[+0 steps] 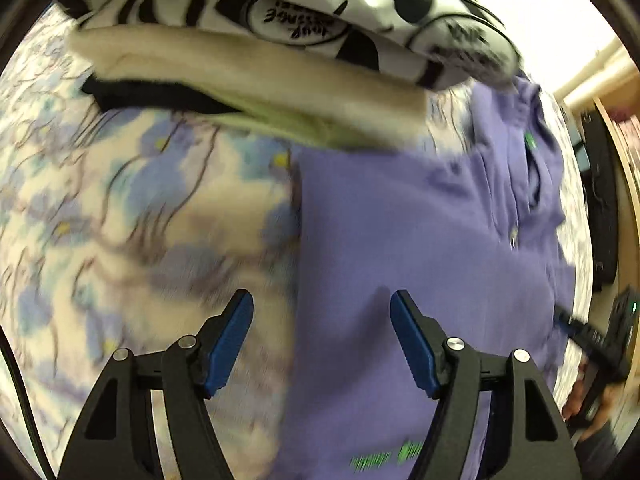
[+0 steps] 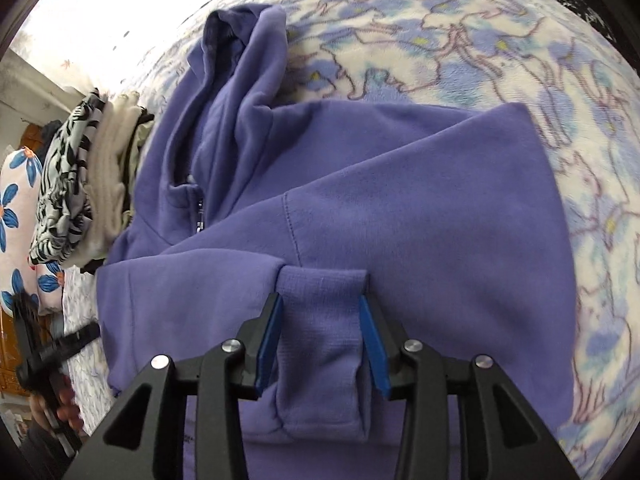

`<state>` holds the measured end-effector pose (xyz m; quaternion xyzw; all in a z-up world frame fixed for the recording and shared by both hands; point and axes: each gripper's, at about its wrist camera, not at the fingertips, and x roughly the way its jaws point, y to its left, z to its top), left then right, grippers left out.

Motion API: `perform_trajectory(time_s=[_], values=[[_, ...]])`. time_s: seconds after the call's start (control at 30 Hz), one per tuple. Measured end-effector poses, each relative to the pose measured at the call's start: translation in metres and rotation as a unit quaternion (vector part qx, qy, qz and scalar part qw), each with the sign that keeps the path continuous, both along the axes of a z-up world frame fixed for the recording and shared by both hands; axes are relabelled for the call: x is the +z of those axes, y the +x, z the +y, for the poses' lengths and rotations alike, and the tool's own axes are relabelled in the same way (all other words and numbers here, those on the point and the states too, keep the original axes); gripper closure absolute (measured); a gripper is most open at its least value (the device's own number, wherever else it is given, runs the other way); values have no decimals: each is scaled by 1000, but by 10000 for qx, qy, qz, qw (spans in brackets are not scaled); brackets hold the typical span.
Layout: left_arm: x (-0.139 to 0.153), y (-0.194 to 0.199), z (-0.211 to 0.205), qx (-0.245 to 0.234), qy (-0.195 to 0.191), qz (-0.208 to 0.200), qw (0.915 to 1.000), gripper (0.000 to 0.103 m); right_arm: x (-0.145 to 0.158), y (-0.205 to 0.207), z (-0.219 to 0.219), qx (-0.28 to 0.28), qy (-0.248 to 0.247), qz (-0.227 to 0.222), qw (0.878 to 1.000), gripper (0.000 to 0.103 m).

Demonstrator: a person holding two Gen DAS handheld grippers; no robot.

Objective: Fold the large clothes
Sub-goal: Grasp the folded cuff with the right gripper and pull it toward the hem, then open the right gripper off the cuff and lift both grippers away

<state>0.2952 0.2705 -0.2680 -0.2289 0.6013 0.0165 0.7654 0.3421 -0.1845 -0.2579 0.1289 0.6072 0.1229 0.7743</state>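
A purple zip hoodie [image 2: 360, 184] lies on a floral blanket [image 2: 460, 52], sleeves folded across its body. My right gripper [image 2: 322, 300] is open with its jaws on either side of the ribbed sleeve cuff [image 2: 320, 344], which lies between the blue pads. In the left wrist view the hoodie [image 1: 420, 220] fills the right half. My left gripper [image 1: 322, 296] is open and empty above the hoodie's left edge, straddling the line between hoodie and blanket [image 1: 120, 208]. This view is motion-blurred.
A stack of folded clothes, black-and-white print [image 1: 320, 4] on top of a cream knit [image 1: 240, 76], lies just beyond the hoodie; it also shows at left in the right wrist view [image 2: 80, 176]. A flowered pillow [image 2: 16, 196] lies behind. Wooden furniture [image 1: 624, 184] stands at the right.
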Motion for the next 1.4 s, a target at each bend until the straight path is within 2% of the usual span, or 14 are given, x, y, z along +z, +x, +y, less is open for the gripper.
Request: perform_trajectory(time_s=[0.1,0.13,0.17,0.2,0.27,0.4,0.57,0.7,0.8,1.03,1.17,1.23,1.33,1.4], values=[[-7,20,-7,-20,124,-16,9999,35,-2,3,-2,1,51,-15,10000,63],[-9,26,-11,-42,178,1,9998,50,-2,3,-2,44,30,-30,10000,64],[-10,31,-15,-73,183,8,9998,74,-1,2,-1,106,-20,-59,9999,72],[-10,34,-19,-93,267,34,9996,79,0,2,1,185,-61,-85,9998,95],[-2,33,-25,-93,588,-162,9981,87,10,1,1,222,-100,-280,9993,98],[7,27,-41,-111,1008,-536,9934,89,29,1,1,163,-166,-882,9958,98],[-9,31,-51,-133,1278,-396,9909,84,-2,12,6,183,-620,-404,9971,96],[2,33,-62,-214,1541,-282,9874,76,21,7,9,129,-915,-724,9931,85],[20,19,-70,-159,1697,-351,9847,74,45,-7,9,75,-862,-1125,9899,77],[42,-33,-121,-438,1247,-728,9886,74,49,-43,55,795,-347,-1045,9907,75],[28,-45,-158,-654,868,-530,9927,74,38,-55,91,1079,-98,-992,9891,75],[16,-45,-171,-712,864,-432,9928,74,28,-56,101,1199,15,-924,9885,75],[-7,-45,-173,-724,890,-146,9933,73,5,-52,99,1256,-357,-678,9891,76],[-9,-43,-166,-652,727,-101,9952,72,1,-49,84,1122,-333,-661,9909,92]])
